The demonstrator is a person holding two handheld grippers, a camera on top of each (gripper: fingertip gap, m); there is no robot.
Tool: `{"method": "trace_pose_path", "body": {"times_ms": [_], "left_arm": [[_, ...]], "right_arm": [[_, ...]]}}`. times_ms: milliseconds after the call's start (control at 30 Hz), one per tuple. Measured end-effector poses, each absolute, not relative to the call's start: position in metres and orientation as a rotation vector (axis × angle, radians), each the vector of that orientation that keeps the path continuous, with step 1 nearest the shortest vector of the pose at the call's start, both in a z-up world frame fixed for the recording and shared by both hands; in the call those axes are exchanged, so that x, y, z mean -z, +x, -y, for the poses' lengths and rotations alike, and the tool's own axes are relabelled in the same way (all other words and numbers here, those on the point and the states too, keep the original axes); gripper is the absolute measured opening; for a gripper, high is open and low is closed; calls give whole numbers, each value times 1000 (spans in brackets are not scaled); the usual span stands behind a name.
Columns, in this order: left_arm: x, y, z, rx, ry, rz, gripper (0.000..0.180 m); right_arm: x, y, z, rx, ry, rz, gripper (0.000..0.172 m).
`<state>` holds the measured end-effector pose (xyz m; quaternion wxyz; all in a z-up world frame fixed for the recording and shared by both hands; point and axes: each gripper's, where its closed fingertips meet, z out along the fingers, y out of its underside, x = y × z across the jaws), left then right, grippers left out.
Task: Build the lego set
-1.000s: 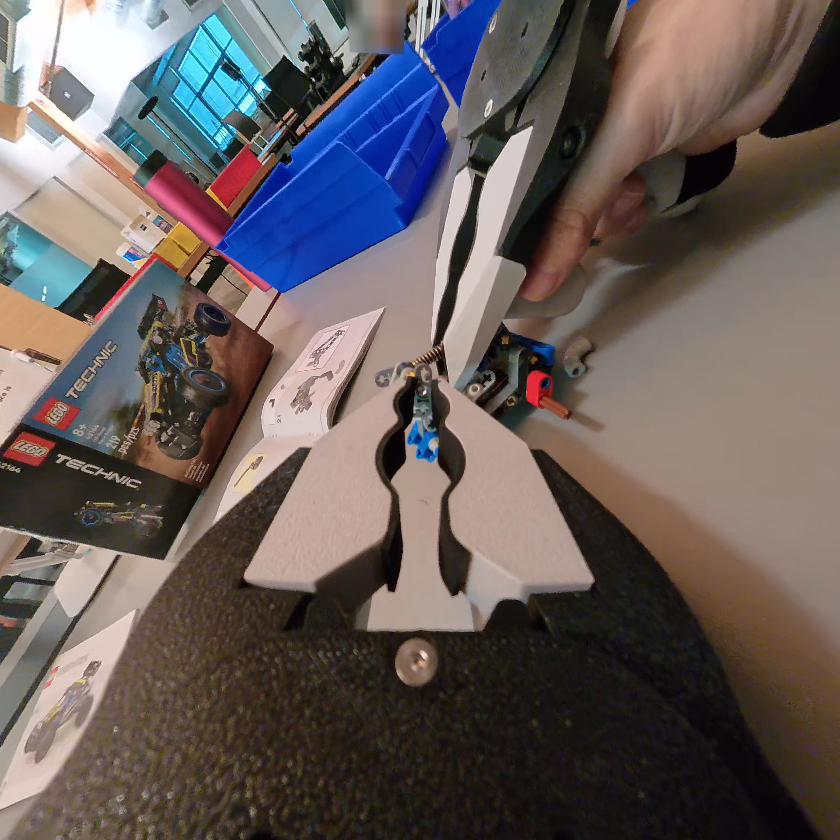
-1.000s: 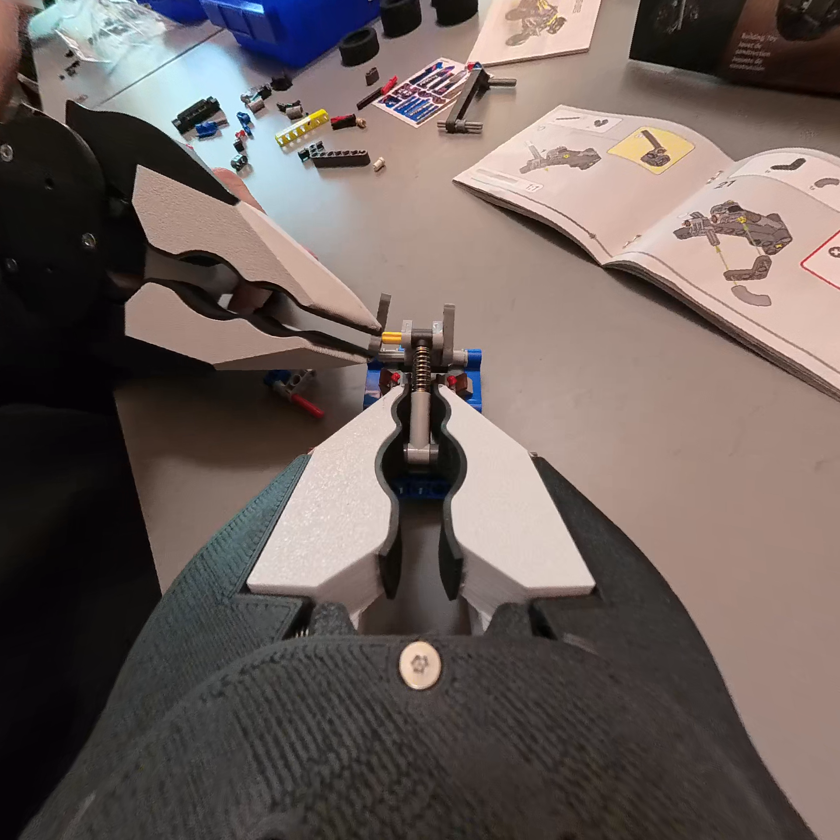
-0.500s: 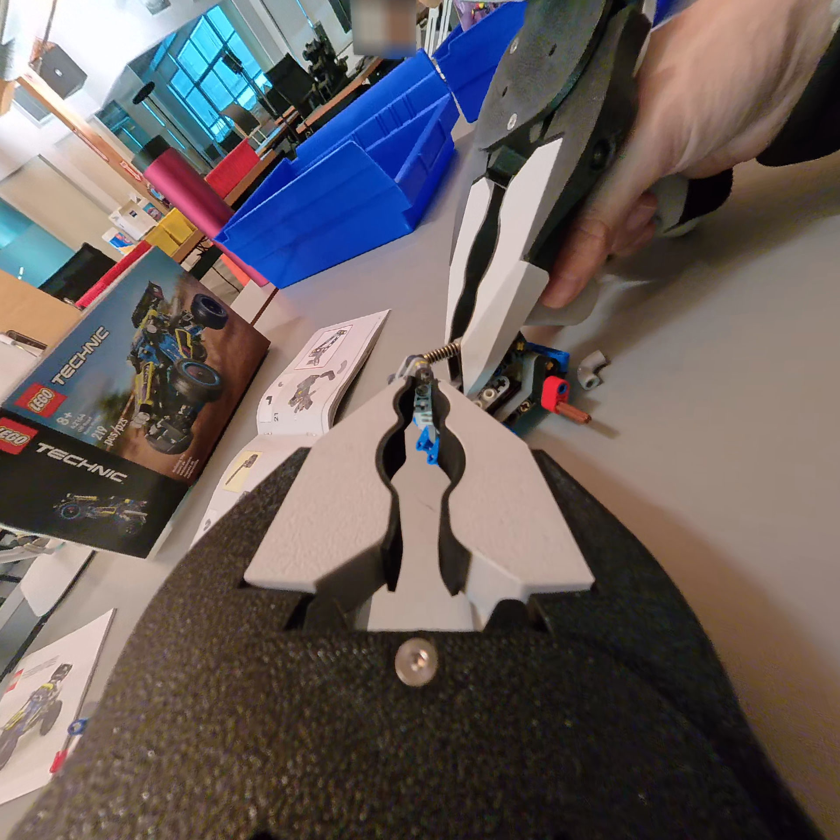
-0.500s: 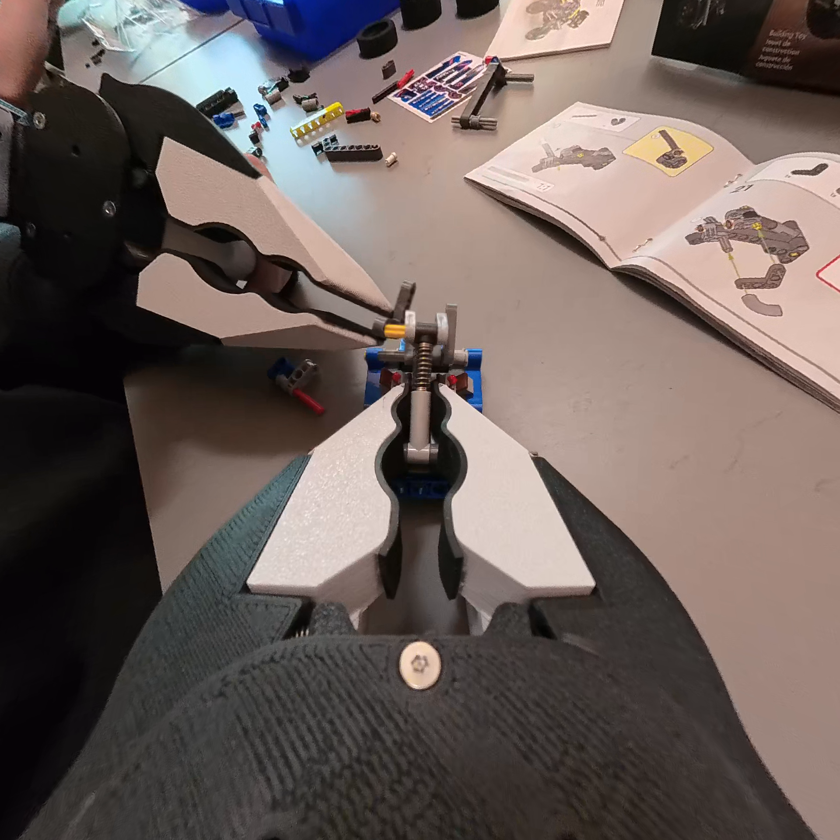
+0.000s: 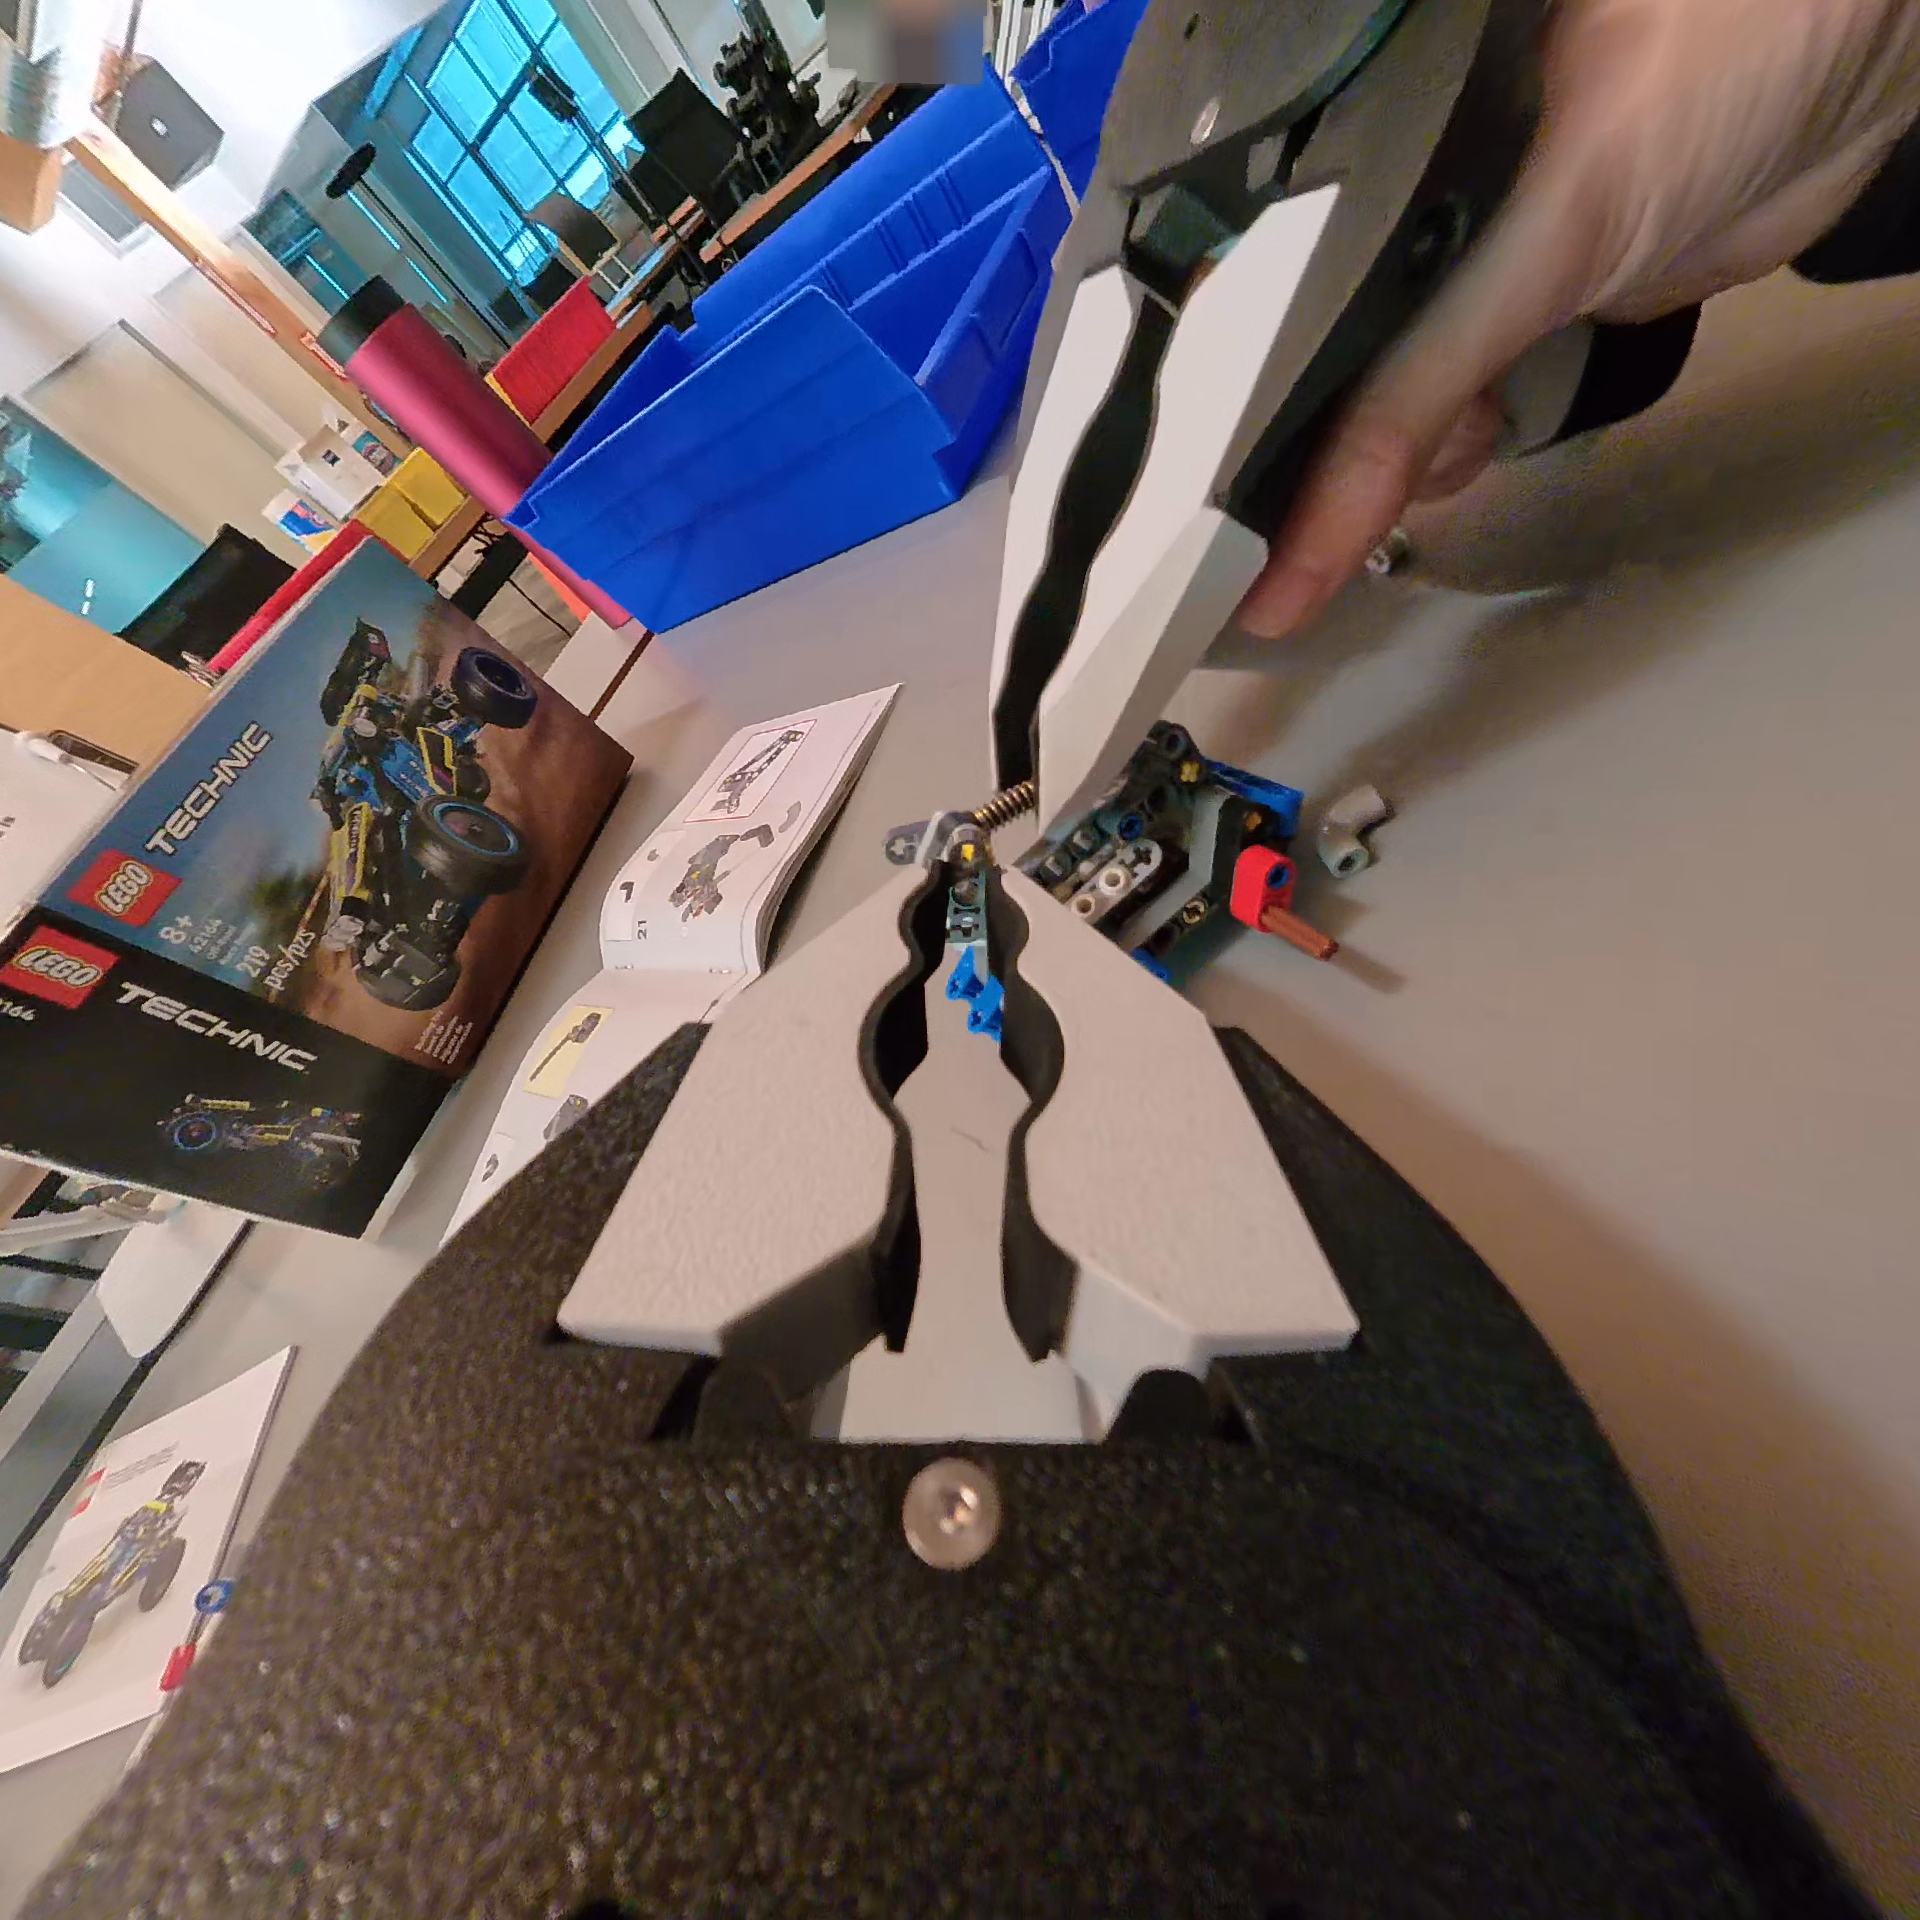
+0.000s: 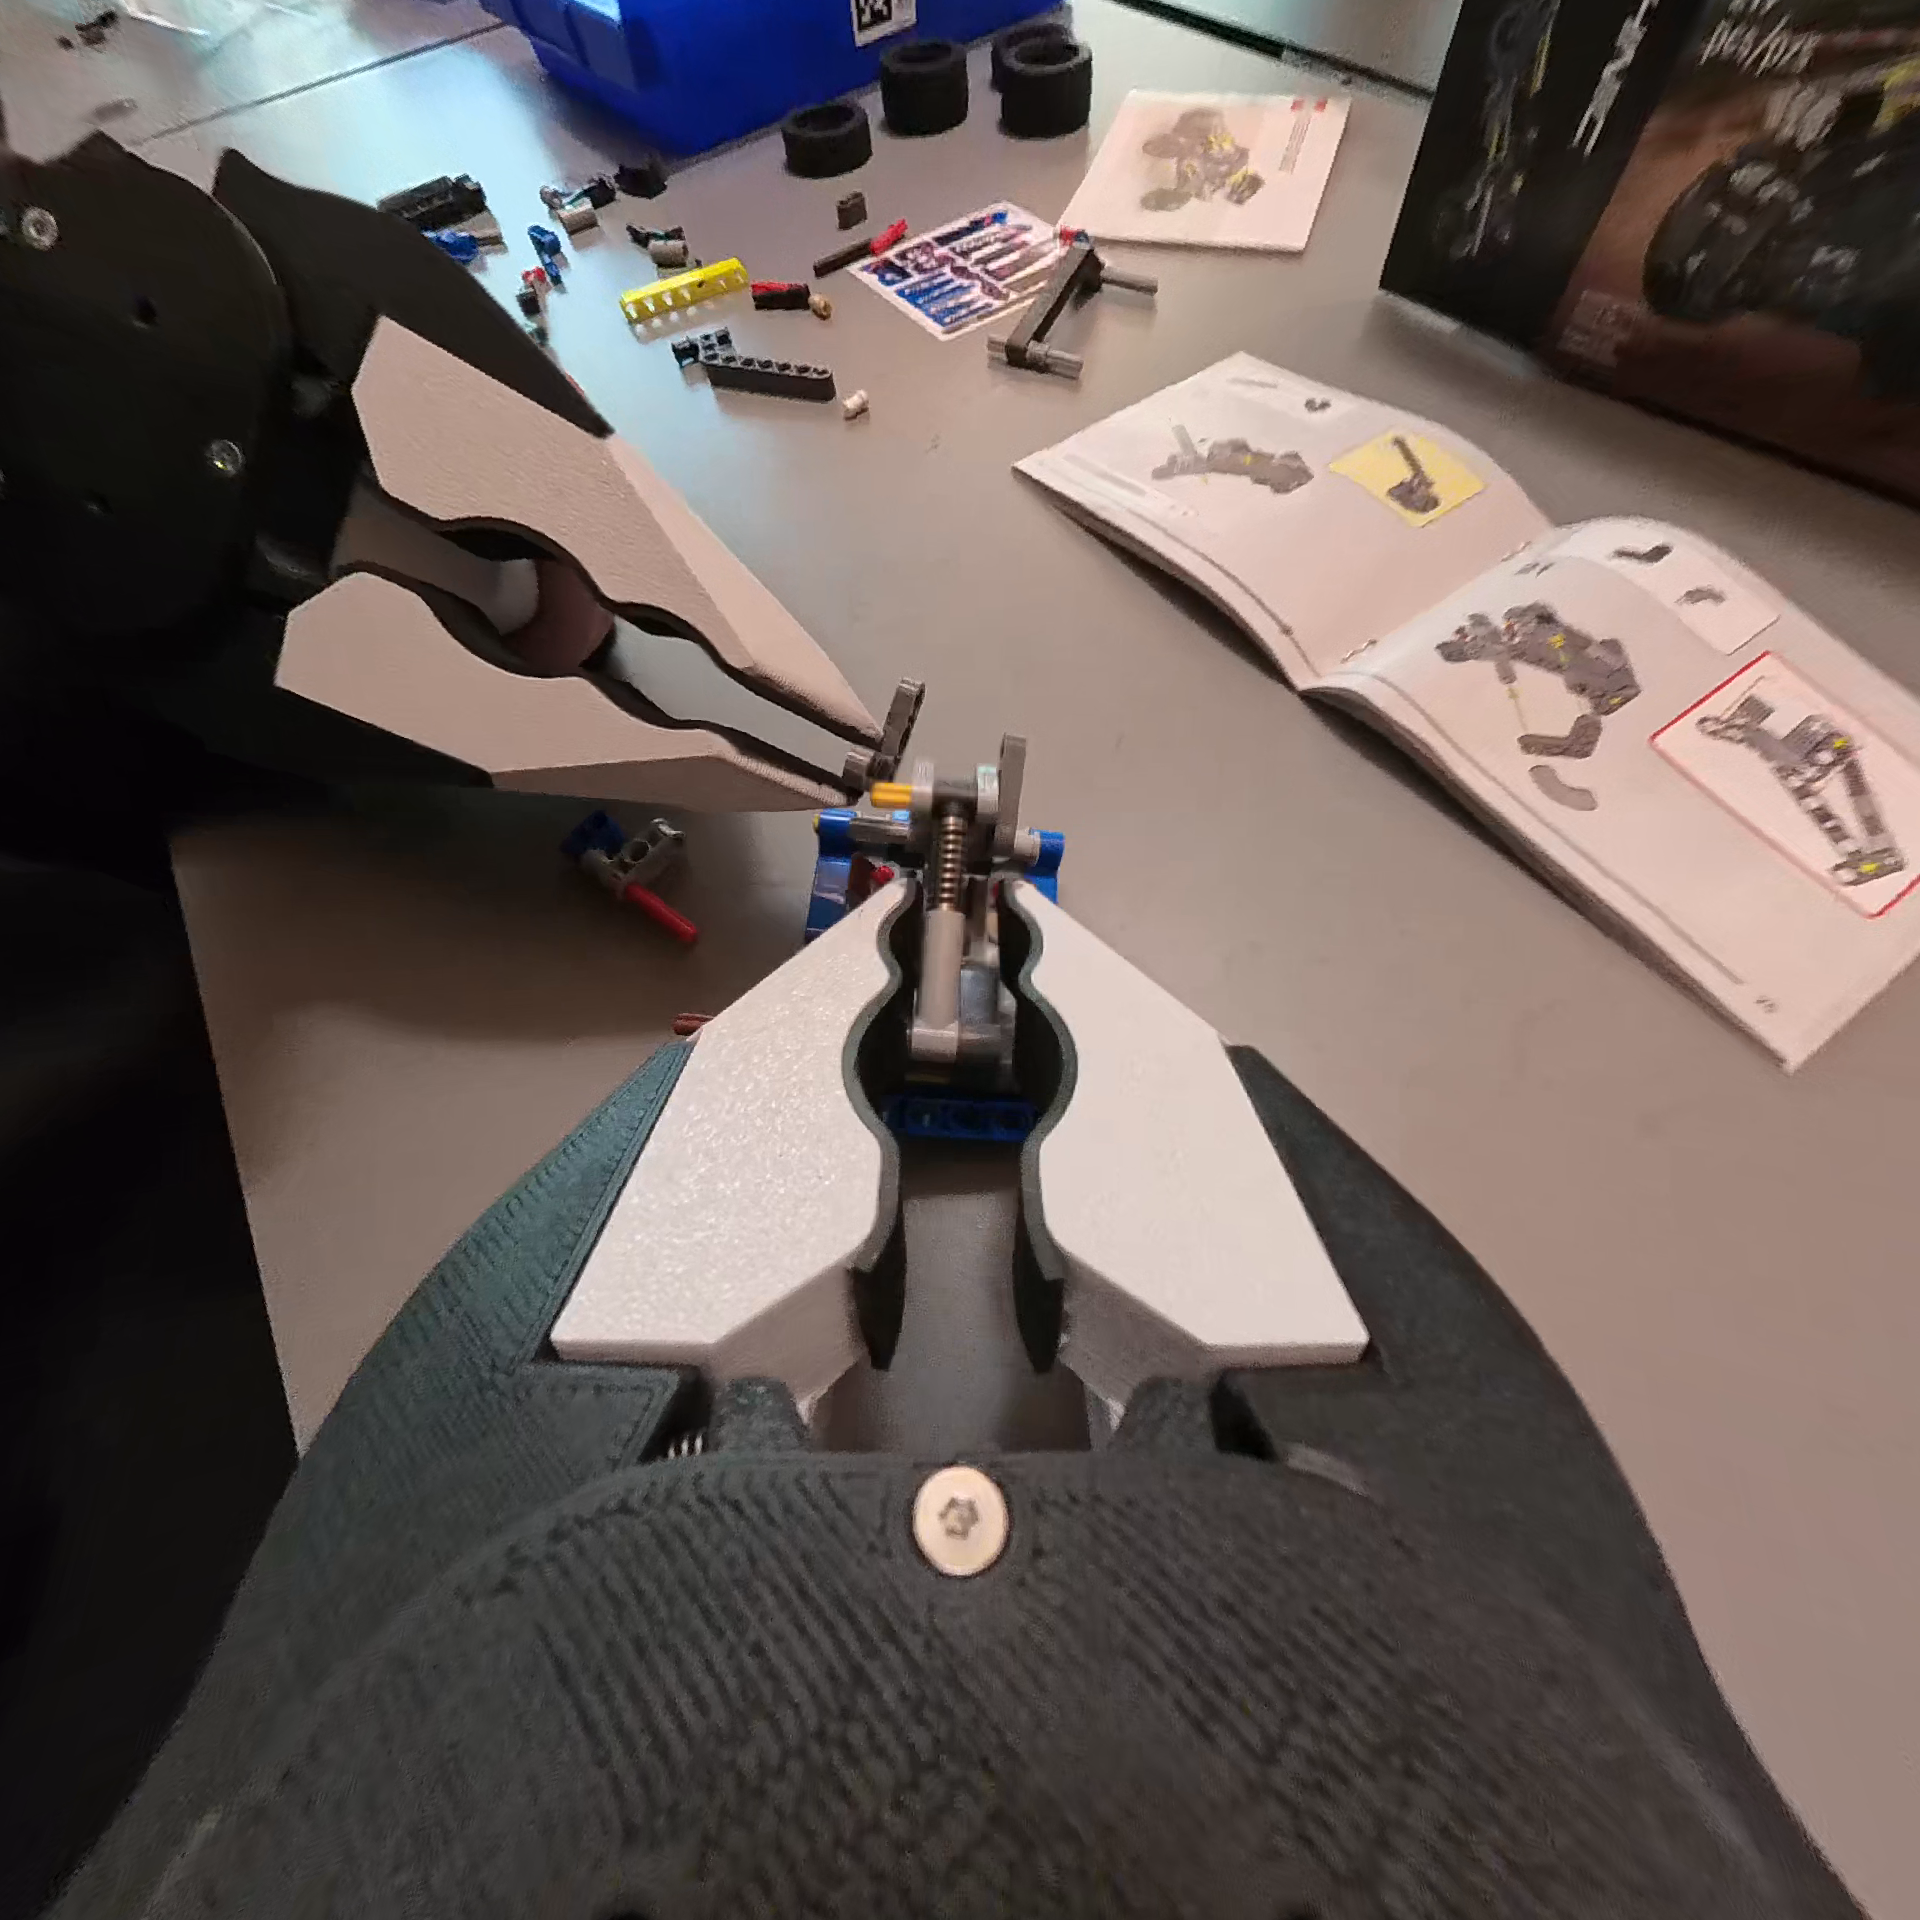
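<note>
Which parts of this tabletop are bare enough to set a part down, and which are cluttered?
Bare grey table lies between the right gripper and the open instruction booklet, and between the booklet and the black beam. Crowded: the loose parts around the yellow beam, the tyres, and around the blue assembly where the left gripper works.

Lettered toy box (image 5: 291, 883), printed booklet (image 5: 748, 821), sticker sheet (image 6: 966, 265)

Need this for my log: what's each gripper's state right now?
Left gripper: closed on a small grey beam with a blue pin.
Right gripper: open, jaws astride the spring strut, not pressing it.
</note>
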<state>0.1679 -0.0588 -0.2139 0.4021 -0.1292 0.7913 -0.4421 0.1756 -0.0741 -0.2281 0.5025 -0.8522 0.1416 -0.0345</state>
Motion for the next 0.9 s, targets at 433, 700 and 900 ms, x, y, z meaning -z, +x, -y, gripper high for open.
{"method": "trace_pose_path", "body": {"times_ms": [433,700,900], "left_arm": [[214,168,60,1120,-317,-1997,3],[214,169,61,1115,-313,-1993,3],[213,169,61,1099,-307,-1986,3]], "right_arm": [[223,178,70,294,-2193,-248,7],[222,179,69,199,-2161,-346,3],[220,178,69,136,-2101,-438,3]]}}
